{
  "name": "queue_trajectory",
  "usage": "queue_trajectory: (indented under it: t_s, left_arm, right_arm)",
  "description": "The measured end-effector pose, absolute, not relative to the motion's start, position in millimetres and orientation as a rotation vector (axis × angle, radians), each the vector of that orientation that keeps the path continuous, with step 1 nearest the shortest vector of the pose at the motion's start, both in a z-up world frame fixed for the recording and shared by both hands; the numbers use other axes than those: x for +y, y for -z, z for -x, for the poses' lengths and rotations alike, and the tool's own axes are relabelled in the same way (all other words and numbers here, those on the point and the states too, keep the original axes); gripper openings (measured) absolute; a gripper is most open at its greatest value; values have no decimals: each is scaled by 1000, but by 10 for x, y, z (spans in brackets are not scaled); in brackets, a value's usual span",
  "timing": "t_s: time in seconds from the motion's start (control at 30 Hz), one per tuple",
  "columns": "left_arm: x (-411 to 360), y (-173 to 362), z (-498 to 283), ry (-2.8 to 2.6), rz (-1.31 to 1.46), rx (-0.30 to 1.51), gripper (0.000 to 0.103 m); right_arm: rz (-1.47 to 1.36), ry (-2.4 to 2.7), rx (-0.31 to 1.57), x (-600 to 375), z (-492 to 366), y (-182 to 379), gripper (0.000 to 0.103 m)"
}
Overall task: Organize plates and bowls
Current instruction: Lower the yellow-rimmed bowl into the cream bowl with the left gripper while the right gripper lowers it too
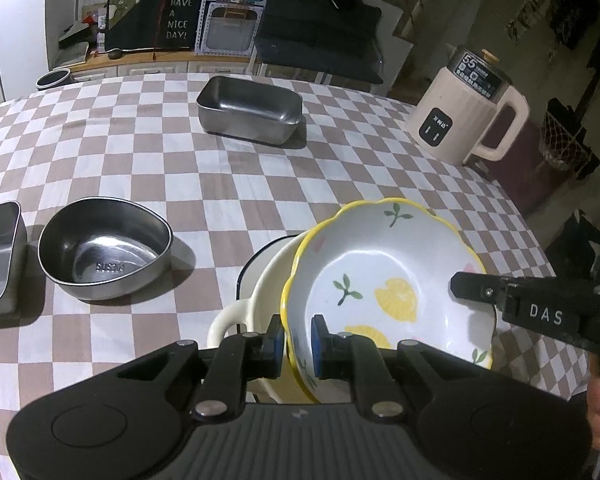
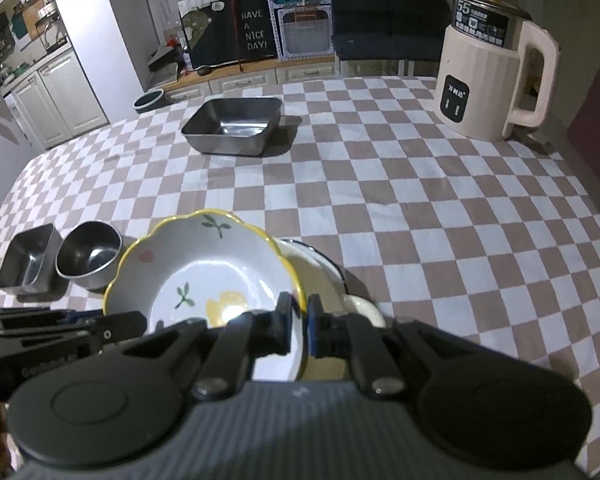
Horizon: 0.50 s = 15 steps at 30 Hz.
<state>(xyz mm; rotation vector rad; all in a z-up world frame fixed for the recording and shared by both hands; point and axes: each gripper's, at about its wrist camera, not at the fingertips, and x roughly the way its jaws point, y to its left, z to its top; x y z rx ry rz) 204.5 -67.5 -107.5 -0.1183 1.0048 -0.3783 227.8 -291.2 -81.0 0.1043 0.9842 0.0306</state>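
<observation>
Lemon bowl [image 1: 384, 276] tilted, mouth upward, both grippers' fingers [image 1: 319, 344] pinching opposite rims

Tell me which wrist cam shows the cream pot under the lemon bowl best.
Left wrist: the cream pot shows its wall, dark rim and one handle beside the lemon bowl. Right wrist shows only a rim sliver and inner wall behind the bowl.

The right gripper [image 2: 299, 322] is closing its blue pads [image 2: 312, 330] on the yellow rim of the lemon bowl [image 2: 204, 276], one pad inside and one outside. The bowl is tilting over a cream enamel pot [image 2: 320, 268] on the checkered tablecloth [image 2: 420, 208]. The left gripper [image 2: 112, 326] is reaching to the bowl's left side. Further left, a round steel bowl [image 2: 89, 254] is standing just beside a small steel box [image 2: 29, 260]. A steel tray [image 2: 233, 125] and a kettle [image 2: 496, 68] are standing far behind.
</observation>
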Motion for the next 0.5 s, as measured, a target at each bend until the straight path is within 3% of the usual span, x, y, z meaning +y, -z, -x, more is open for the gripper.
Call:
queue_trajectory:
  t_s: [0.5]
  left_arm:
    - [-734,1170,-2083,365,92,1025,15]
  right_arm:
    - [-35,-16,1032,-2886,-2386,917,12]
